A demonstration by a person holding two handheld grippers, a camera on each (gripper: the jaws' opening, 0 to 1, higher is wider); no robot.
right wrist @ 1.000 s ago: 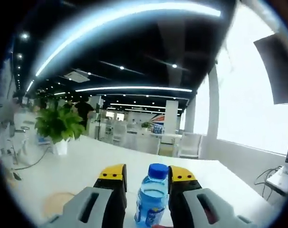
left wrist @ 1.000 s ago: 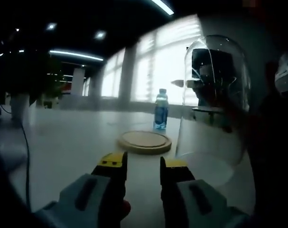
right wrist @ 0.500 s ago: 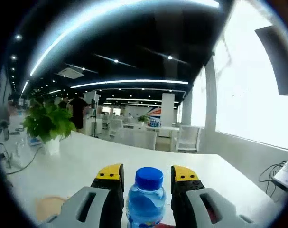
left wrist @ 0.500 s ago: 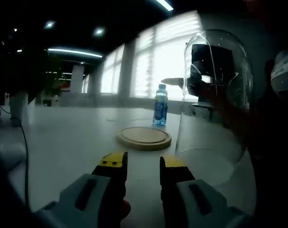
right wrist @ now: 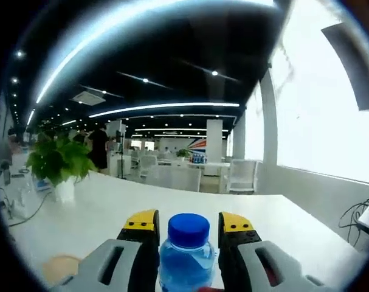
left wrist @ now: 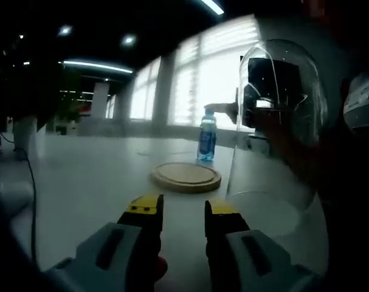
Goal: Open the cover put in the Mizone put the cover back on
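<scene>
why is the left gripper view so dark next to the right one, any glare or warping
Left gripper view: backlit by bright windows, so the table and bottle look dim; the glass dome carries reflections. Right gripper view: brighter, windows blown out white, ceiling lights bent by fisheye, bottle cap close and slightly soft.

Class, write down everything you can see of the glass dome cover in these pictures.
The dome is clear glass, tall, with a rounded top and an open, circular bottom rim. It is off the round wooden base and sits to that base's right, apparently tilted with its rim toward the camera. Whether it rests on the white table or is held cannot be told. Dark shapes and the bright window show through it. The left gripper is short of it.
</scene>
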